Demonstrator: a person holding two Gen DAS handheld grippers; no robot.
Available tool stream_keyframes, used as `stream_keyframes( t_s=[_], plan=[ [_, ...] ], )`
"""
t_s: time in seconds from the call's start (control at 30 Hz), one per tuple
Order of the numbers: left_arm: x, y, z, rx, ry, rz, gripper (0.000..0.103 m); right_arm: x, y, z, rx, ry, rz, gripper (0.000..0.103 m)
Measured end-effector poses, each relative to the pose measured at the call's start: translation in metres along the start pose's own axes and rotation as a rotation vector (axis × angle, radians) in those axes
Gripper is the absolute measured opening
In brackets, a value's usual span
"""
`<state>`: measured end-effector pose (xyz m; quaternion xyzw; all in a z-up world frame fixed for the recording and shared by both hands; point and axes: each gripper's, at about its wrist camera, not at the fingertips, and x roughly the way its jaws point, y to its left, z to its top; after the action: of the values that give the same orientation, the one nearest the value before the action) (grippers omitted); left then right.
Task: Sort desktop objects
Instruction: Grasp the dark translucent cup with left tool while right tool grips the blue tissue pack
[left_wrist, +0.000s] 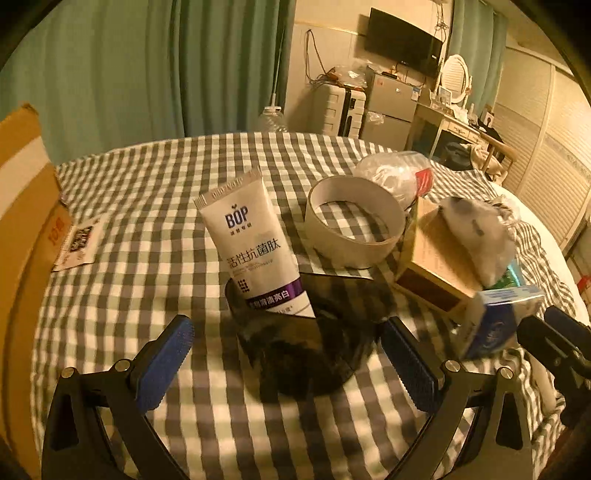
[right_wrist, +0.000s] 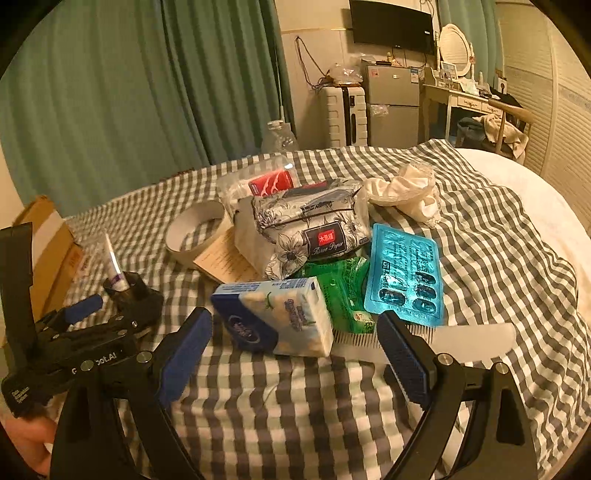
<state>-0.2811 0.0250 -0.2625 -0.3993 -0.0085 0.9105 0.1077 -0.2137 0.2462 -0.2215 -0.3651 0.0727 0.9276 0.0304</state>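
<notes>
Tissues in a small blue-and-white pack look like the right hand-held gripper's next pick: the pack lies at the centre of the right wrist view, on the checked cloth, just past the wide-open jaws, and nothing is between the blue pads. The left hand-held gripper also stands open and empty, its pads either side of a black cup that holds a white toothpaste tube leaning toward the upper left of the frame. The surface seems to be a cloth-covered bed rather than a desk, so it will give under pressure. To do the step well, I would bring the right jaws down squarely over the short sides of the tissue pack, keeping the lower pad from snagging the cloth, and close only when both pads face flat sides, since the soft pack can squash or slip. A pale comb lies just under the right-hand pad, with a green packet and a teal blister sheet just beyond; the jaws should stay clear of them. The flowered tissue bag, white tape ring and crumpled white bag sit farther back. The two tools are close together at the lower left of the right wrist view, so one should move at a time. If the cup is the left one's target, grip it low so the tube stays put.
</notes>
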Motion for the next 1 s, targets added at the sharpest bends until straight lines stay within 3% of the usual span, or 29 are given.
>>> stream_keyframes(
  t_s=[0.1, 0.27, 0.53, 0.63, 0.67, 0.7, 0.73, 1.0],
  plan=[
    [0.008, 0.003, 0.003, -0.011, 0.03, 0.011, 0.103, 0.004, 0.004, -0.002, -0.023, 0.006, -0.022, 0.091],
    [0.013, 0.018, 0.0, -0.052, 0.03, -0.041, 0.103, 0.01, 0.016, -0.003, -0.063, 0.008, -0.044, 0.091],
    [0.009, 0.034, -0.001, -0.065, 0.027, -0.094, 0.102, 0.034, 0.045, -0.007, -0.147, 0.018, -0.158, 0.091],
    [0.006, 0.039, -0.001, -0.077, 0.021, -0.115, 0.091, 0.041, 0.051, -0.009, -0.173, 0.018, -0.212, 0.091],
    [0.004, 0.04, 0.0, -0.079, 0.016, -0.114, 0.079, 0.041, 0.053, -0.011, -0.184, 0.014, -0.225, 0.09],
    [0.004, 0.041, 0.001, -0.082, 0.015, -0.114, 0.074, 0.04, 0.054, -0.011, -0.19, 0.012, -0.231, 0.081],
    [0.002, 0.044, 0.003, -0.09, 0.015, -0.113, 0.074, 0.039, 0.054, -0.012, -0.192, 0.009, -0.23, 0.073],
    [-0.011, 0.051, 0.009, -0.106, -0.052, -0.094, 0.073, 0.031, 0.053, -0.008, -0.164, 0.001, -0.186, 0.072]
  ],
)
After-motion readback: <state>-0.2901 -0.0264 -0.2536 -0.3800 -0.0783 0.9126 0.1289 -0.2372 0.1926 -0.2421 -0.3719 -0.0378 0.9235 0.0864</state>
